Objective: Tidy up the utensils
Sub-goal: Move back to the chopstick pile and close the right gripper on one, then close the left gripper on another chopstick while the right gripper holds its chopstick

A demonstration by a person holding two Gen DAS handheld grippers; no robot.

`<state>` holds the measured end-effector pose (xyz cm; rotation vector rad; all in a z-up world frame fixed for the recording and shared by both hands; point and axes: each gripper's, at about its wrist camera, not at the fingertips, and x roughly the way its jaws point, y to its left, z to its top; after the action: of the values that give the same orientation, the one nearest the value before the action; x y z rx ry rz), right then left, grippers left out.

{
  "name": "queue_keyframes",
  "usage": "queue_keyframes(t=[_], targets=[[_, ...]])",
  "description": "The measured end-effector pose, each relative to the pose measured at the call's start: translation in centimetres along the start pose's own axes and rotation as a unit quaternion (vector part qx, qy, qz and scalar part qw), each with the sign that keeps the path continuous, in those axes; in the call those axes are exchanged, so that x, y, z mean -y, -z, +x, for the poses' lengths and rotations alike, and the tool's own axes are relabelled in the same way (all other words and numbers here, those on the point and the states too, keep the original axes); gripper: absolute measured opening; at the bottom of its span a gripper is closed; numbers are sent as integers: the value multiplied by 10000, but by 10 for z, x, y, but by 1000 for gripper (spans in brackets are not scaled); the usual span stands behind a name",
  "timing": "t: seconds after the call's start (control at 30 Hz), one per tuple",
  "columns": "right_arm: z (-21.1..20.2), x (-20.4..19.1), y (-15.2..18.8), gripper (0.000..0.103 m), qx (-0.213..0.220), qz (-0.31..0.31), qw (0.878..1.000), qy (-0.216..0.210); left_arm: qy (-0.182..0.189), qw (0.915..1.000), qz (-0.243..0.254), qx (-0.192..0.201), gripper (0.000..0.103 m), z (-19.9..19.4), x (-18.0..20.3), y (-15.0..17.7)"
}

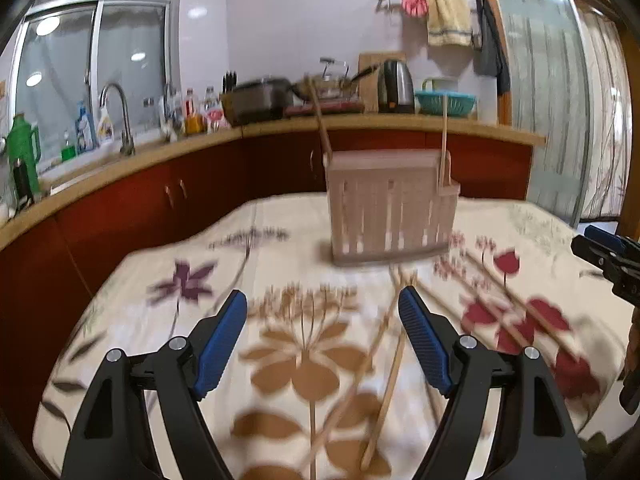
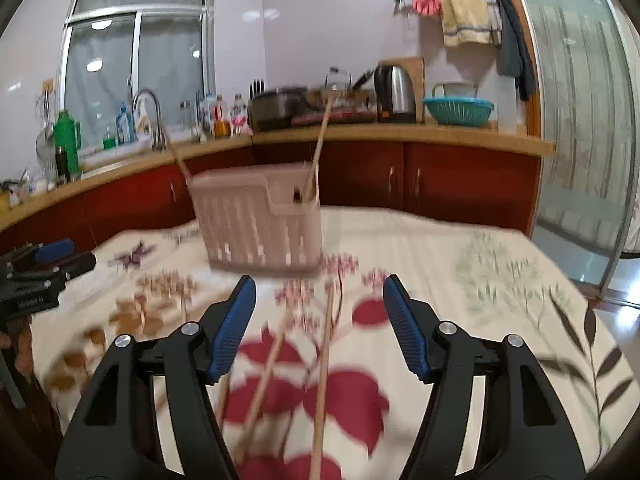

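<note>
A beige slotted utensil holder [image 1: 390, 204] [image 2: 260, 224] stands on the flowered tablecloth, with two chopsticks [image 1: 320, 120] [image 2: 320, 144] leaning upright in it. Several loose chopsticks [image 1: 386, 392] [image 2: 324, 360] lie on the cloth in front of the holder. My left gripper [image 1: 323, 300] hovers open over the cloth, and a loose chopstick lies below its right finger. My right gripper [image 2: 319, 286] is open too, above two loose chopsticks, and grips nothing. Each gripper shows at the edge of the other's view. Both pictures are blurred.
Behind the table runs a kitchen counter [image 1: 360, 124] with red cabinets, a sink tap [image 1: 116, 116], a kettle [image 2: 394, 92] and a teal basket [image 2: 458, 110]. A glass sliding door [image 2: 580, 120] stands at the right. The table's edge drops off on both sides.
</note>
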<state>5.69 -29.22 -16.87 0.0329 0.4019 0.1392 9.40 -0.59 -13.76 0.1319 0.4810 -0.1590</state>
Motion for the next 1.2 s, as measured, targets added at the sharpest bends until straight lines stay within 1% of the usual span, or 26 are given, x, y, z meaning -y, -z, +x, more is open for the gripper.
queue_keyframes(t=[0.07, 0.13, 0.2, 0.33, 0.37, 0.53, 0.6, 0.8, 0.93, 1.07, 1.17, 1.2], targets=[[0, 1, 17, 59, -167, -27, 9999, 7, -38, 9999, 0, -138, 76, 0, 0, 13], [0, 2, 33, 58, -303, -15, 9995, -10, -63, 9996, -10, -266, 73, 0, -2, 26], [1, 3, 48, 53, -461, 23, 9989, -31, -84, 9991, -46, -403, 72, 1, -4, 38], [2, 5, 66, 48, -647, 27, 9979, -81, -102, 9981, -149, -594, 69, 2, -7, 54], [2, 4, 70, 45, -682, 21, 9976, -95, -107, 9979, -161, -624, 68, 2, -7, 58], [6, 5, 79, 33, -837, 14, 9964, -129, -134, 9974, -116, -695, 65, 2, -6, 65], [5, 5, 81, 25, -832, -31, 9965, -91, -131, 9973, -121, -714, 65, 2, -5, 66], [6, 9, 81, 13, -856, -62, 9963, 14, -97, 9964, -100, -841, 59, 6, -8, 72], [7, 9, 81, 12, -860, -70, 9963, 21, -75, 9955, -98, -944, 53, 11, -10, 76], [7, 9, 81, 12, -858, -88, 9963, 21, -26, 9945, -90, -1046, 49, 16, -12, 79], [7, 10, 81, 11, -857, -87, 9963, 26, 67, 9938, -12, -1108, 43, 18, -10, 83], [7, 10, 81, 11, -857, -89, 9963, 25, 100, 9942, 17, -1071, 41, 17, -9, 84]])
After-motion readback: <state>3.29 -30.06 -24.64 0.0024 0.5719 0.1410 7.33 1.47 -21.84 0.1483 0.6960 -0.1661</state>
